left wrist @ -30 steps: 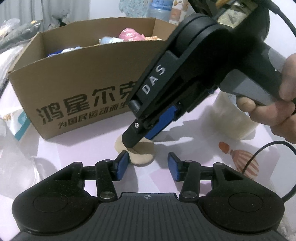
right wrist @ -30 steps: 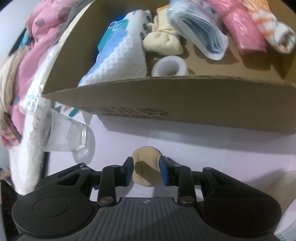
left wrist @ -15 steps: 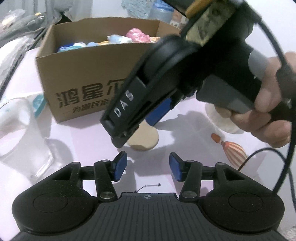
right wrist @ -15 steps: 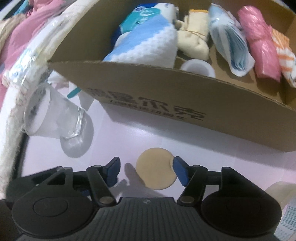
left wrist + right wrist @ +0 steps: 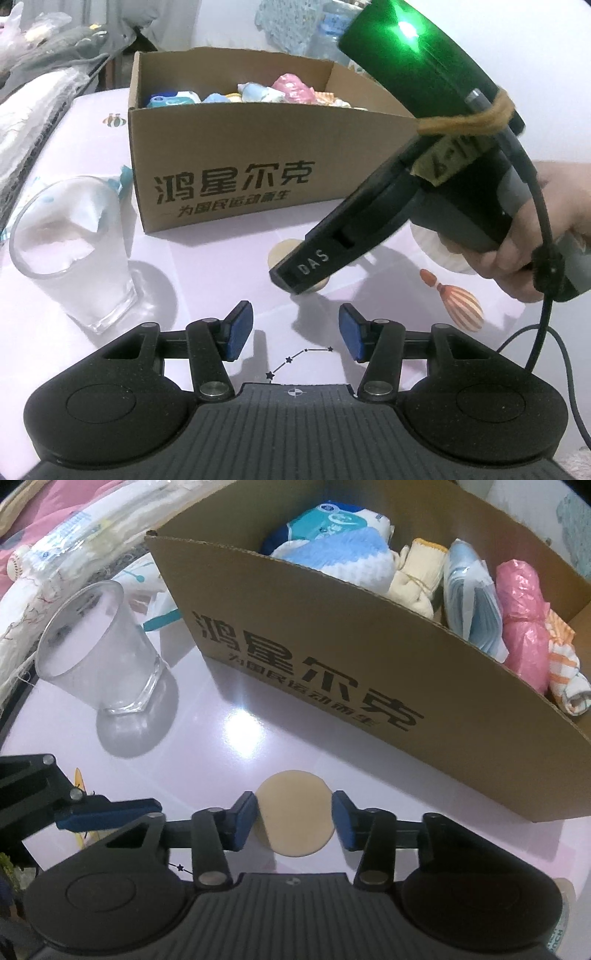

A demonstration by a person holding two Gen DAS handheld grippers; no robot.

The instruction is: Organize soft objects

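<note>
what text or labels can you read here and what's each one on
"鸿星尔克": large black print on the box front.
"为国民运动而生": smaller line right under it on the box.
"DAS": white letters on the right gripper finger housing, seen from the left wrist view.
Handwriting on the tan tape on the right gripper's body: looks like digits, not surely readable.
Print on the blue and white pack in the box: too small to read.

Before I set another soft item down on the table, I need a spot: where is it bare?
Bare: the tabletop between the plastic cup and the cardboard box, and the strip in front of the left tool. Crowded: around the round beige pad, straddled by the right tool, and inside the box.
</note>
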